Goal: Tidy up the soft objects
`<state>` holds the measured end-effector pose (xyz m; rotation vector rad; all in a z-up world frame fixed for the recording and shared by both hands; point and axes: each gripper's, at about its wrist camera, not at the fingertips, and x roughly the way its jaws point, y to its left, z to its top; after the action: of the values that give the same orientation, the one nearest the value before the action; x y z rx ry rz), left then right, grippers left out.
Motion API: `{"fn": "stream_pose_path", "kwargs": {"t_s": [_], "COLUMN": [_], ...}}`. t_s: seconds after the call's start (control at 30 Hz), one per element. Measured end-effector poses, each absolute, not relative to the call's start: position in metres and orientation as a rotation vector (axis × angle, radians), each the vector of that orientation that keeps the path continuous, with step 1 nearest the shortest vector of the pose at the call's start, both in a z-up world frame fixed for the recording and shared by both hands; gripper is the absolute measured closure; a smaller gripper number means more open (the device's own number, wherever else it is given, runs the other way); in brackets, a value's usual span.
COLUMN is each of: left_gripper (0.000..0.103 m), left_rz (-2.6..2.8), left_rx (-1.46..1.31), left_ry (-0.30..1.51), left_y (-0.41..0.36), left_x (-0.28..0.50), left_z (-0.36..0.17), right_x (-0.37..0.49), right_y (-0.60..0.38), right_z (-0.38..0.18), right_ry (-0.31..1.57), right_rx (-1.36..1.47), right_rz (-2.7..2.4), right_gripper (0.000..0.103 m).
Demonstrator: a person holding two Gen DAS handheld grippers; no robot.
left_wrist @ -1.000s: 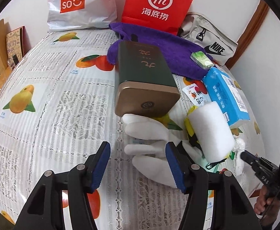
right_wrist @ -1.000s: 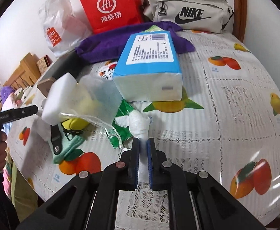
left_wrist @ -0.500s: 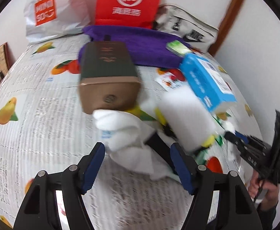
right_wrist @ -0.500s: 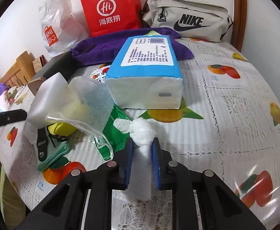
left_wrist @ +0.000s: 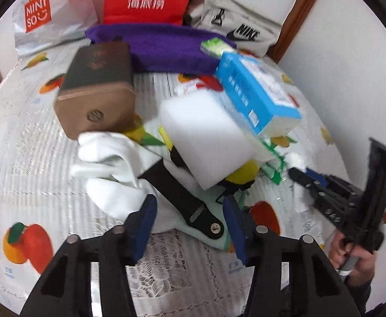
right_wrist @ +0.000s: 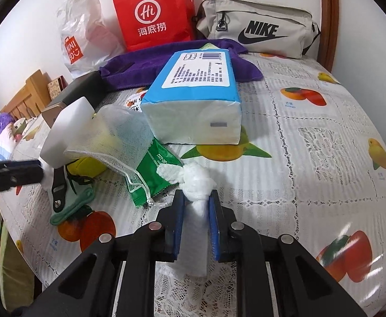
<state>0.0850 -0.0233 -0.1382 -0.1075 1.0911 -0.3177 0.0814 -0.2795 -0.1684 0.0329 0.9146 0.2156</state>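
I took the blue tissue pack as my landmark, since it sat in the middle of the clutter on the fruit-print tablecloth. Just in front of it, the right gripper had its blue pads set against the sides of a knotted white cloth, with the knot poking out past the tips; whether the pads truly pinched it or only bracketed it I could not tell, though I judged the hold was meant to lift that piece clear of the pile. To the left of the tissue pack lay the rest of the soft things: a white sponge block resting on top of a yellow item, a mesh pouch draped over them, and a green packet touching the knot. The left gripper hung with its jaws apart over a black strap and a pale green cloth, beside a white glove in front of the brown box. I read that spread as readiness to take something from the heap, and the overlapping layers looked likely to drag along.
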Motion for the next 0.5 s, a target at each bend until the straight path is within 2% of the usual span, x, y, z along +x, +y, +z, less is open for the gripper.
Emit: {"fn": "stream_pose_path", "kwargs": {"t_s": [0.07, 0.23, 0.3, 0.37, 0.4, 0.5], "left_gripper": [0.075, 0.076, 0.074, 0.059, 0.055, 0.054], "left_rz": [-0.289, -0.266, -0.253, -0.25, -0.255, -0.217], "left_rx": [-0.075, -0.072, -0.071, -0.07, -0.058, 0.02], "left_ry": [1.096, 1.108, 1.117, 1.116, 1.111, 1.085], "left_y": [-0.028, -0.024, -0.026, -0.032, -0.037, -0.053], "left_x": [0.087, 0.088, 0.089, 0.09, 0.09, 0.089], "left_z": [-0.148, -0.153, -0.154, -0.155, -0.156, -0.157], "right_x": [0.08, 0.077, 0.076, 0.077, 0.077, 0.077], "right_y": [-0.281, -0.285, -0.287, -0.288, -0.288, -0.286], "right_z": [-0.169, -0.169, -0.169, -0.17, -0.17, -0.17], "right_ry": [0.914, 0.908, 0.907, 0.905, 0.903, 0.901], "right_rx": [0.036, 0.044, 0.053, 0.064, 0.065, 0.053], "right_rz": [0.219, 0.225, 0.229, 0.228, 0.229, 0.231], "right_gripper": [0.085, 0.085, 0.085, 0.085, 0.085, 0.085]}}
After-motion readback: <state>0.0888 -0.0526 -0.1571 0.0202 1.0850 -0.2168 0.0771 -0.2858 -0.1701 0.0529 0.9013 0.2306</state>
